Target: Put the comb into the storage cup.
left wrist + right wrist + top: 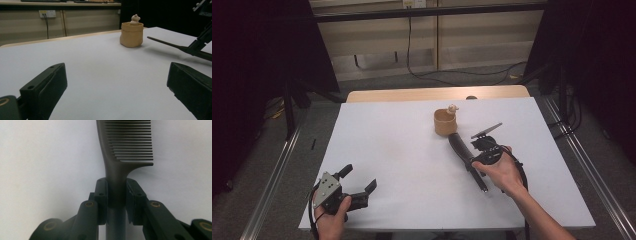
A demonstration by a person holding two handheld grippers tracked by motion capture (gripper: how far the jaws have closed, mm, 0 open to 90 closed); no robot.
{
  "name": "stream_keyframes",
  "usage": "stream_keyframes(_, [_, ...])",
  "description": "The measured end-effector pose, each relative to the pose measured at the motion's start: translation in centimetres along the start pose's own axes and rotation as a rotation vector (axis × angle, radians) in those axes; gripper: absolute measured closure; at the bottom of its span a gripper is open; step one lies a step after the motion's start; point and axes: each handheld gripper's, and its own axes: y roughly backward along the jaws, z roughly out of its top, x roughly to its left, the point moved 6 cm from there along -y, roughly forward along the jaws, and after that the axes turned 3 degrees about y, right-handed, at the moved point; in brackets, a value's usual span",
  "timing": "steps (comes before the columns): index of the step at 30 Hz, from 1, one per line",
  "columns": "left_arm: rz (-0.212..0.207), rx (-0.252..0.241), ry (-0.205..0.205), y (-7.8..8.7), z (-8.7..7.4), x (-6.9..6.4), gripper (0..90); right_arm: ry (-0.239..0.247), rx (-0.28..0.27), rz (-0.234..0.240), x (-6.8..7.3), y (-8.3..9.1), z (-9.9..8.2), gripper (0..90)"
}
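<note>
A black comb [460, 148] lies slanted over the white table, its toothed end near a tan pouch [445, 123]. My right gripper [473, 162] is shut on the comb's handle. In the right gripper view the jaws clamp the comb [117, 170] just below the teeth, around my right gripper [116, 192]. A small pale figure [453, 108] sticks out of the pouch's top. My left gripper [359, 178] is at the near left corner, open, with nothing between its fingers. The left gripper view shows my left gripper [115, 82] facing the pouch [131, 35], with the comb [165, 43] to the right.
The white table top [402, 150] has a wooden edge [437, 93] at the back. Dark stands and cables are on the floor behind and beside it. A wall socket [47, 13] sits on the far panel.
</note>
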Motion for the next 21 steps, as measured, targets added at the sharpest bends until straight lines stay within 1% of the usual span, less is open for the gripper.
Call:
stream_keyframes(3, [0.0, 0.002, -0.002, 0.0, 0.0, 0.0, 2.9, 0.014, -0.035, 0.006, 0.1, 0.4, 0.0, 73.1])
stream_keyframes(9, [0.001, 0.002, 0.0, 0.0, 0.0, 0.0, 2.9, 0.021, -0.104, 0.017, 0.2, 1.0, 0.0, 73.1])
stream_keyframes(10, [0.001, 0.002, 0.0, 0.0, 0.0, 0.0, 3.0, 0.02, -0.107, 0.013, 0.2, 1.0, 0.0, 73.1])
stream_keyframes(12, [0.001, 0.001, 0.004, 0.0, 0.0, 0.0, 2.9, 0.018, -0.116, 0.029, 0.2, 1.0, -0.1, 73.1])
stream_keyframes(14, [0.002, 0.002, -0.001, 0.0, 0.0, 0.0, 2.9, 0.02, -0.135, 0.023, 0.1, 1.1, -0.1, 73.1])
stream_keyframes(16, [0.002, 0.003, 0.003, 0.0, -0.1, 0.1, 2.9, 0.014, -0.158, 0.034, 0.1, 1.2, -0.1, 73.1])
stream_keyframes(18, [0.003, 0.005, -0.001, 0.0, -0.1, 0.1, 3.0, 0.03, -0.183, 0.045, 0.1, 1.4, -0.2, 73.1])
stream_keyframes(19, [0.003, 0.006, -0.001, 0.0, -0.1, 0.1, 2.9, 0.047, -0.198, 0.054, 0.2, 1.4, -0.2, 73.1])
stream_keyframes(20, [0.003, 0.007, -0.002, 0.0, -0.1, 0.1, 3.0, 0.054, -0.205, 0.064, 0.3, 1.4, -0.3, 73.0])
stream_keyframes(21, [0.005, 0.007, -0.003, 0.0, -0.1, 0.1, 2.9, 0.059, -0.216, 0.064, 0.3, 1.4, -0.3, 73.1])
